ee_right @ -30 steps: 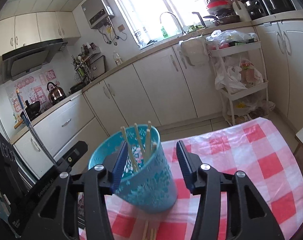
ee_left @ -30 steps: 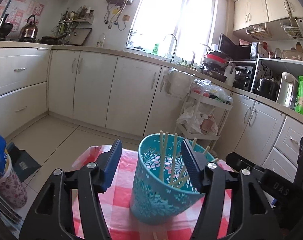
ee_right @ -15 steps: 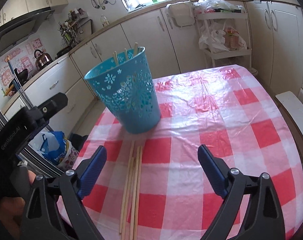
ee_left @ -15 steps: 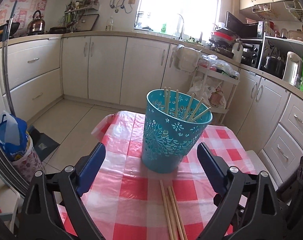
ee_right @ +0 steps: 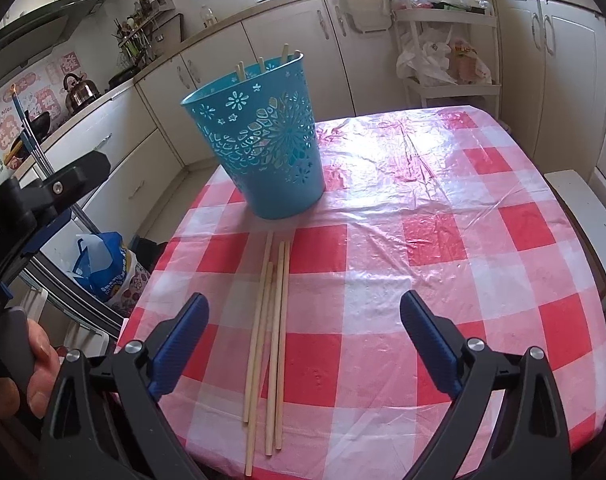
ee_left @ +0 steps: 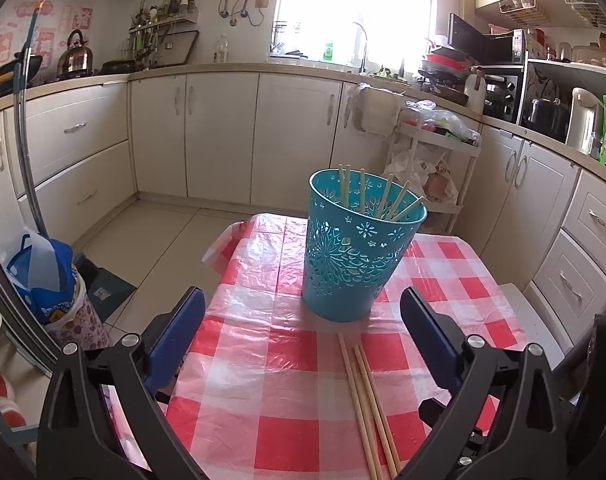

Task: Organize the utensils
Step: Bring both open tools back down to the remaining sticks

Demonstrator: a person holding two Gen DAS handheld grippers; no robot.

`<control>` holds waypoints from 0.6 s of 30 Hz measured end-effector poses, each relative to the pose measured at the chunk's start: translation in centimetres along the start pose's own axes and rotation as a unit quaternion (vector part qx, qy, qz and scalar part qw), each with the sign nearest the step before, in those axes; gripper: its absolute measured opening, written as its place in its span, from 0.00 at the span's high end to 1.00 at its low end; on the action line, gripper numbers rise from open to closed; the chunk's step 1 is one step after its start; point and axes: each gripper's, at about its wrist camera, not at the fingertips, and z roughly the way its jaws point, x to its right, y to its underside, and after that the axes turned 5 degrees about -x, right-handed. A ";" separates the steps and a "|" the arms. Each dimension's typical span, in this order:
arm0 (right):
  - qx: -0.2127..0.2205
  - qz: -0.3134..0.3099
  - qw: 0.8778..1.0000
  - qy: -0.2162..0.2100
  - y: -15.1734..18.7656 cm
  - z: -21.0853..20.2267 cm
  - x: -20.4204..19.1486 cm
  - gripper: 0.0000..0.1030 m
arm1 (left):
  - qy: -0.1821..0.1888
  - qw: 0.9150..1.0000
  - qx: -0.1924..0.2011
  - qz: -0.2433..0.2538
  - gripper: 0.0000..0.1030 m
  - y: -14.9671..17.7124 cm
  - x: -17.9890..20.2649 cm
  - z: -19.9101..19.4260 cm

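Observation:
A teal perforated basket (ee_left: 357, 256) stands upright on the red-checked tablecloth (ee_left: 287, 380) and holds several wooden chopsticks (ee_left: 363, 196). It also shows in the right wrist view (ee_right: 265, 148). Several loose chopsticks (ee_right: 269, 332) lie side by side on the cloth in front of the basket, also seen in the left wrist view (ee_left: 367, 404). My left gripper (ee_left: 303, 340) is open and empty, back from the basket. My right gripper (ee_right: 303, 340) is open and empty above the loose chopsticks. The left gripper's body (ee_right: 35, 208) shows at the left of the right wrist view.
The table edge runs along the left and right of the cloth. A blue bag (ee_left: 43, 280) sits on the floor to the left. A white stool (ee_right: 587, 220) stands right of the table. A white trolley (ee_left: 435, 160) and kitchen cabinets (ee_left: 223, 132) stand behind.
Both grippers have opened wide and pulled back from the basket toward me. The basket now stands free on the cloth, and the loose chopsticks have come into view.

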 end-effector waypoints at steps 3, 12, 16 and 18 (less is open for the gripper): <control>-0.005 -0.008 1.000 0.019 0.3 0.2 -0.1 0.10 | -0.003 1.000 -0.015 -0.005 0.08 0.4 -0.8 0.2; -0.027 -0.035 0.997 0.059 1.0 2.4 0.2 0.10 | -0.033 0.996 -0.082 -0.025 0.07 3.6 -3.5 2.2; -0.032 -0.057 0.995 0.071 0.6 3.9 -0.6 0.12 | -0.037 0.994 -0.101 -0.026 0.07 4.9 -3.7 2.7; -0.038 -0.067 0.994 0.076 0.4 4.8 -0.8 0.16 | -0.037 0.993 -0.106 -0.024 0.07 5.4 -3.6 2.8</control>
